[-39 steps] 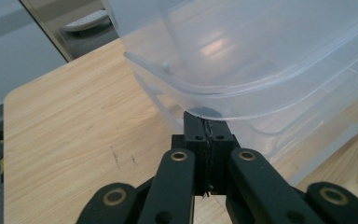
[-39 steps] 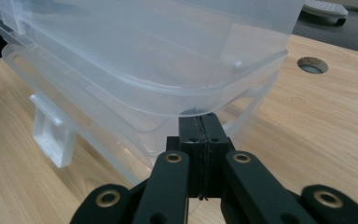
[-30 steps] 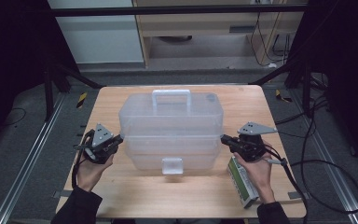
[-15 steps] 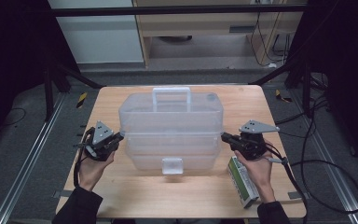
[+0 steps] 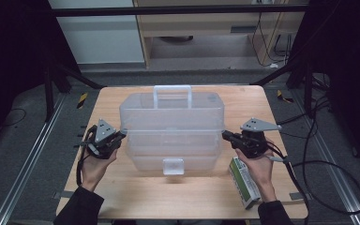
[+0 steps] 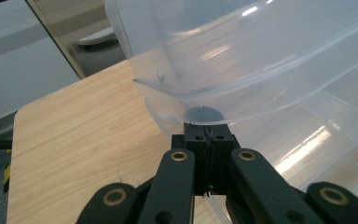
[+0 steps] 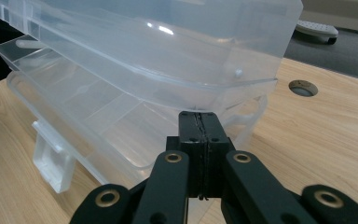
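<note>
Both tools, left tool (image 5: 121, 136) and right tool (image 5: 226, 135), pressed together under the box lid (image 5: 171, 112) (clear plastic); next I lift evenly.

No legible txt anywhere — green carton (image 5: 243, 183) print too blurry.

High view looks down; gripper views closely face the box (image 5: 171, 126).

A lab: floor rails (image 5: 23, 178), trailing cables (image 5: 328, 168), hazard tape (image 5: 82, 100) around a test table (image 5: 136, 197).
</note>
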